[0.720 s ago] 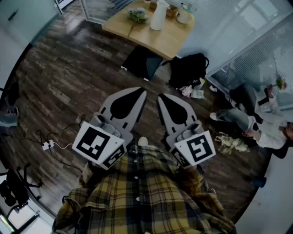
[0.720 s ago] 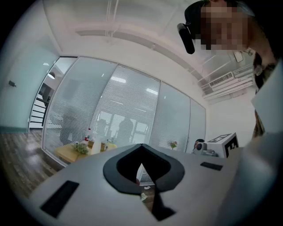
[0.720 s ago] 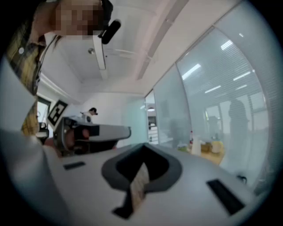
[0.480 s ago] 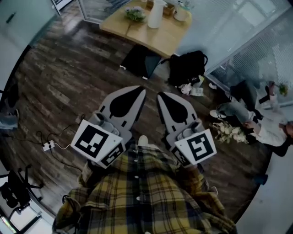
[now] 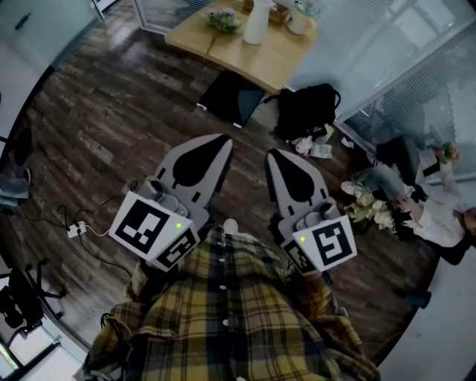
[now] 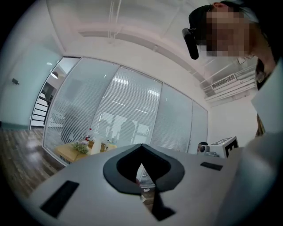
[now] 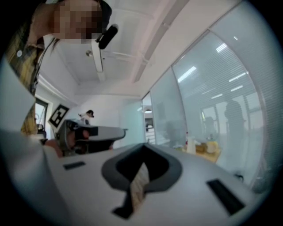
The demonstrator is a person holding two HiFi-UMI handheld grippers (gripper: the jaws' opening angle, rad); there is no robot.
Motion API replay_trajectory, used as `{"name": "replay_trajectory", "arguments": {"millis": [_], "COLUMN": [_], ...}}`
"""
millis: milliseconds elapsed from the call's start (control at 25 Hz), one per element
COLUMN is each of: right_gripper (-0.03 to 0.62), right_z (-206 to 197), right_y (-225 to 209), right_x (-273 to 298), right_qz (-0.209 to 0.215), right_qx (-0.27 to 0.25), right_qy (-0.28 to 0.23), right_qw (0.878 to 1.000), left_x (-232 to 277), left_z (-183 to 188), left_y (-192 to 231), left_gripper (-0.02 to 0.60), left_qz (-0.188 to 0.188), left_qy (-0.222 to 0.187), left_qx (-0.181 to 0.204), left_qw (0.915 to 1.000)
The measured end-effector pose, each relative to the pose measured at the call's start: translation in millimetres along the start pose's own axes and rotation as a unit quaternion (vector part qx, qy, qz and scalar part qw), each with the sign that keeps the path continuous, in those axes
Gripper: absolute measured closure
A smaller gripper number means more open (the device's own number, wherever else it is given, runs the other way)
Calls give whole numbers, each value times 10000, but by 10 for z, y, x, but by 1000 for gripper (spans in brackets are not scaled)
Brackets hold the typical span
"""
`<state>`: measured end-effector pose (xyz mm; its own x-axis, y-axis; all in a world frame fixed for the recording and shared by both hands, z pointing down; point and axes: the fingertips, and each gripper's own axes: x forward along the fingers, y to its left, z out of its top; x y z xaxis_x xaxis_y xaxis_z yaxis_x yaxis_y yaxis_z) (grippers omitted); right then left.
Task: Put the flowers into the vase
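Table: wooden table [image 5: 253, 63] at the far end of the dark floor [image 5: 111, 126], top of the head view. Both grippers are well short of it.
Vase: white vase [image 5: 256, 18] stands upright on the table, toward its far edge.
Flowers: green-and-white flowers [image 5: 223, 18] lie on the table, just beside the vase at the table's left end. A second bunch [image 5: 368, 208] lies on the floor well apart from the table, off its right side, next to a seated person [image 5: 431, 216].
Left gripper: left gripper [image 5: 222, 141] has its jaws together with nothing between them. It is held level with its nose toward the table.
Right gripper: right gripper [image 5: 277, 156] is also closed, with only a thin slit in its own view. It is empty and level, and also aimed toward the table.
Changed: the two grippers have drifted a little apart sideways. A green light [image 5: 178, 225] now glows on each marker cube [image 5: 152, 231]; neither was lit a moment ago. The table sits about where it did in view, so there has been no real approach.
Meaning: the task looks not yet started, and this reads as a ready stance. The carrier must first close on the table. Then one gripper opens and takes the stems, and the flowers go into the vase's mouth.
Watch: the vase is tall and narrow, so a sideways knock at the table could tip it.
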<state>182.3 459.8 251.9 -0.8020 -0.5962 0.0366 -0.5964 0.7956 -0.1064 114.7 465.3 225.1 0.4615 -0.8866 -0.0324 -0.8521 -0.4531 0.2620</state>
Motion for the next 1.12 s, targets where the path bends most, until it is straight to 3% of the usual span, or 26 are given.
{"name": "replay_trajectory", "arguments": {"millis": [520,880,1120], "right_gripper": [582,582,582], "right_z": [-119,-40,64], "right_y": [-92,-189,-396], "right_x": [270,1157,1770], "right_qz": [396,462,193], "right_qx": [-70,-81,-152], "right_qy": [147,89,153], "right_qw": [9991,9989,9996], "left_x": [102,393,637], "left_z": [8,198,432], "left_y": [236,987,1609], "left_gripper": [572,572,572], "left_qz": [437,348,230], "left_qy": [6,58,-20], "left_qx": [58,133,98], "left_qw": [9990,9993,9997]}}
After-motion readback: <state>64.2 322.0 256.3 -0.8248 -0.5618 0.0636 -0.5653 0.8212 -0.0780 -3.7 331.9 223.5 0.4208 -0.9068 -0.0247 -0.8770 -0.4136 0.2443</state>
